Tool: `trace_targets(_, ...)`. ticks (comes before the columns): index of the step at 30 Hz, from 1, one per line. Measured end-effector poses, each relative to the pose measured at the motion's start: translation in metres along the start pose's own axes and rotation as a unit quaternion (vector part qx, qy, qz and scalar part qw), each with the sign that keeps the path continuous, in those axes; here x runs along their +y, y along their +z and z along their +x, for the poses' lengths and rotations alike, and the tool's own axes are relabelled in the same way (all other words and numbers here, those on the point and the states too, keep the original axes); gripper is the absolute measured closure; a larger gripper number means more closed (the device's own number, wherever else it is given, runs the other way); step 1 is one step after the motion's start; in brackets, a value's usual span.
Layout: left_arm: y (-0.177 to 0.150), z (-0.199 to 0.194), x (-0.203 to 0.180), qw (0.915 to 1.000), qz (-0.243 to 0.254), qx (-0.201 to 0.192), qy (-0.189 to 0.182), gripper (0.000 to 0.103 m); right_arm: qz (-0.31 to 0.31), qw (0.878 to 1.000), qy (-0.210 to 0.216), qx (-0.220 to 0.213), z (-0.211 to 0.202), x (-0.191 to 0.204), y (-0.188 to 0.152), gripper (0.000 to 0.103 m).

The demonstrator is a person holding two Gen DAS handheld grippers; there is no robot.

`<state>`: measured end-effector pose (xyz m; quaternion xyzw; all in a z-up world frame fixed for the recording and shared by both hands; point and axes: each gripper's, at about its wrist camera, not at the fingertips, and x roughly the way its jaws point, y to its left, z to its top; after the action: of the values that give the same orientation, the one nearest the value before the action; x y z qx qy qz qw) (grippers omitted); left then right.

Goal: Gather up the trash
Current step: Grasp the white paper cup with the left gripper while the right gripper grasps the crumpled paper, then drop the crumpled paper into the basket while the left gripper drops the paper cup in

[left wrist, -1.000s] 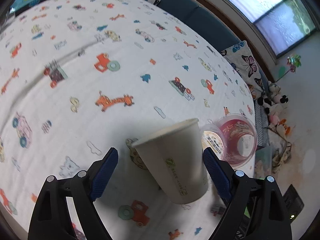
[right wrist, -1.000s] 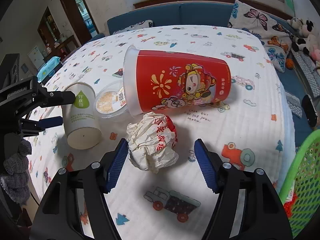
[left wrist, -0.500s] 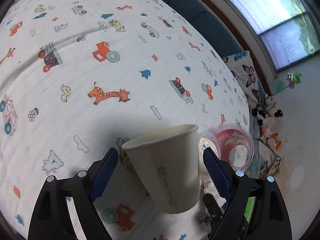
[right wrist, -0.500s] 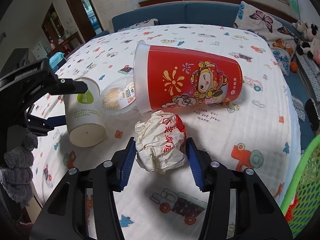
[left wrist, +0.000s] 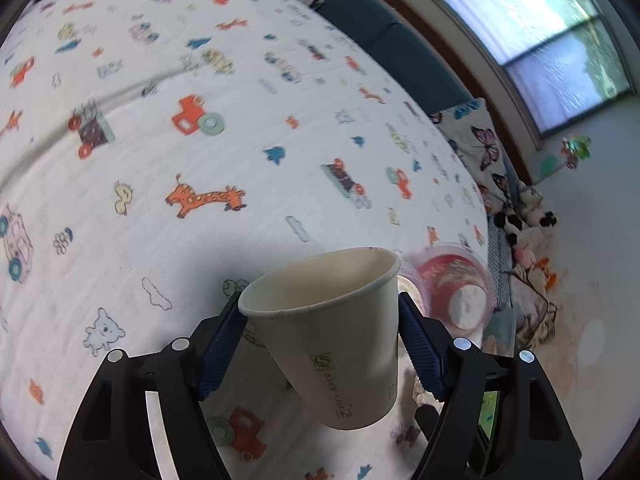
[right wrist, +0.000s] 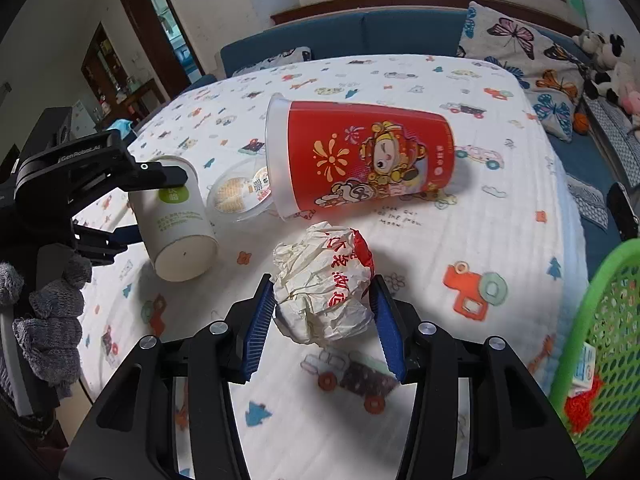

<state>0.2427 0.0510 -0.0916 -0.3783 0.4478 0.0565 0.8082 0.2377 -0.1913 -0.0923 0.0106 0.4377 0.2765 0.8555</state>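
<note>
Left gripper (left wrist: 322, 338): clamped on white paper cup (left wrist: 334, 344), tilted, left on bedspread (right wrist: 500, 240). Right gripper (right wrist: 322, 320): clamped on crumpled wrapper (right wrist: 324, 284), near centre. Red cup (right wrist: 360, 166): on its side, farther back. Green basket (right wrist: 600, 320): near right.

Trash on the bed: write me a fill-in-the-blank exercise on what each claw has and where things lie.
1. The left claw is shut on the white paper ____.
2. The right claw squeezes a crumpled ____ wrapper.
3. The big red cup lies on its ____.
4. The basket at the right edge is ____ in color.

Missing words: cup; paper; side; green
</note>
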Motion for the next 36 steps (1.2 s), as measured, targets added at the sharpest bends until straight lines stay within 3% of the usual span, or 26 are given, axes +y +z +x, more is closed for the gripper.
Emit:
trace_targets(8,-0.014,-0.026,-0.018,0.9983,0.050,0.006,-0.029,0.032,0.013,1.000,-0.011,-0.026,-0.034,-0.003,-0.014,0.054)
trace_targets(17,-0.043,-0.036,-0.066,0.9889,0.131,0.026,-0.065,0.032,0.060,0.996,-0.045,-0.049,-0.074,-0.029,-0.041,0.054)
trace_targets(27,-0.086,-0.018,-0.134,0.9675,0.225,0.071,-0.092,0.032,0.121,0.983,-0.113,-0.074,-0.128,-0.084,-0.073,0.054)
trace_targets(36,-0.124,-0.001,-0.193,0.9432,0.301,0.093,-0.105,0.032,0.181,0.961,-0.189,-0.087,-0.173,-0.145,-0.106,0.054)
